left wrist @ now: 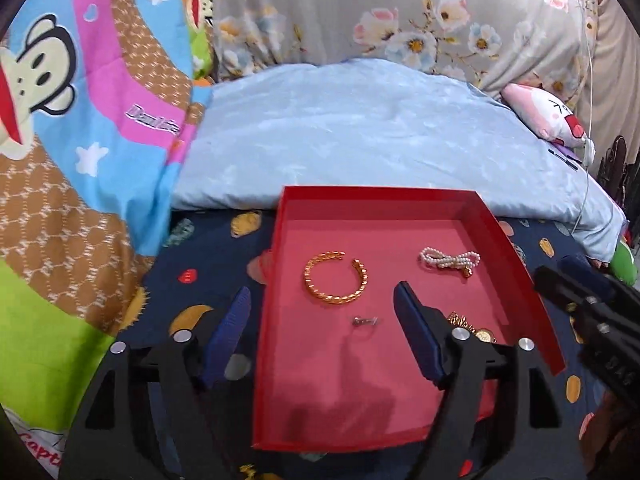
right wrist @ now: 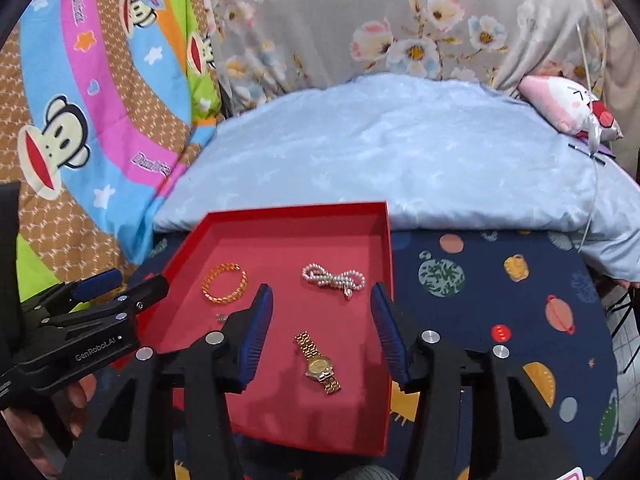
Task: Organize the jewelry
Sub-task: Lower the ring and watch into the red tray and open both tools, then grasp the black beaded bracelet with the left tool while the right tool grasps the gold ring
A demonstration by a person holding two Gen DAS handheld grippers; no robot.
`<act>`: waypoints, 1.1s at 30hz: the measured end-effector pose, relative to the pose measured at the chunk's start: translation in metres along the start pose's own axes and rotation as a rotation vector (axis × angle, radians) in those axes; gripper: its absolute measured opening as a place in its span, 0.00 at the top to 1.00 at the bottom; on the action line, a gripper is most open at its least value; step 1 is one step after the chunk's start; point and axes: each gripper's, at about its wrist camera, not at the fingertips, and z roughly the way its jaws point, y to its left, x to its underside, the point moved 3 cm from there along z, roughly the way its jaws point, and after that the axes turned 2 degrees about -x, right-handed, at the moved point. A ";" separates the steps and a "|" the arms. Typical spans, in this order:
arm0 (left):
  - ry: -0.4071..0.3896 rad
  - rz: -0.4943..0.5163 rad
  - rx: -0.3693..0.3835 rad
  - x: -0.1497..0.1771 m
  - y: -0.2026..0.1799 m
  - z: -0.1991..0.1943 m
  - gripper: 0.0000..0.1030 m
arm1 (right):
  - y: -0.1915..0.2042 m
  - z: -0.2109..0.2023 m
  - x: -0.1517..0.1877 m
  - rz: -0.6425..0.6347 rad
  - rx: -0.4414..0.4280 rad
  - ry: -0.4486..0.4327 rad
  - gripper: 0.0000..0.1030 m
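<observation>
While the left wrist view looks down along its own fingers, the left gripper [left wrist: 324, 312] hangs with its jaws wide apart and nothing between them: one blue pad [left wrist: 230, 330] sits outside the left wall of the red tray [left wrist: 506, 240], the other above the tray floor. On that floor a gold bangle [left wrist: 335, 282] lies toward the middle, a small silver ring [left wrist: 363, 321] just nearer the front edge, and a pearl bracelet [left wrist: 449, 261] toward the far right corner. A gold watch [left wrist: 478, 330] peeks out beside the right finger, mostly hidden. At the tray's right edge the right gripper [left wrist: 576, 280] shows from the side.

From the right wrist view, the right gripper [right wrist: 320, 312] is likewise spread open and empty, poised over the right half of the tray [right wrist: 296, 210], its right pad [right wrist: 390, 332] near the tray's right wall. The watch [right wrist: 319, 363] lies between the fingers, toward the front. The pearl bracelet [right wrist: 334, 279] rests farther back, the bangle [right wrist: 225, 283] toward the left wall, well apart. The ring [right wrist: 221, 317] is barely visible. The left gripper [right wrist: 132, 286] enters at the tray's left wall. The tray sits on a dark planet-print cloth [right wrist: 500, 300], with a pale blue pillow [right wrist: 380, 152] behind its far edge.
</observation>
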 end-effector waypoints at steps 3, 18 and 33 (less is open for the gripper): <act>-0.023 -0.006 -0.006 0.006 0.012 -0.024 0.26 | 0.002 -0.031 0.003 0.004 -0.019 -0.037 0.47; 0.052 -0.008 -0.110 0.126 0.052 -0.103 0.12 | 0.005 -0.119 0.127 0.023 -0.031 0.069 0.45; 0.161 -0.099 -0.184 0.148 0.084 -0.047 0.33 | -0.012 -0.112 0.191 0.079 0.008 0.187 0.45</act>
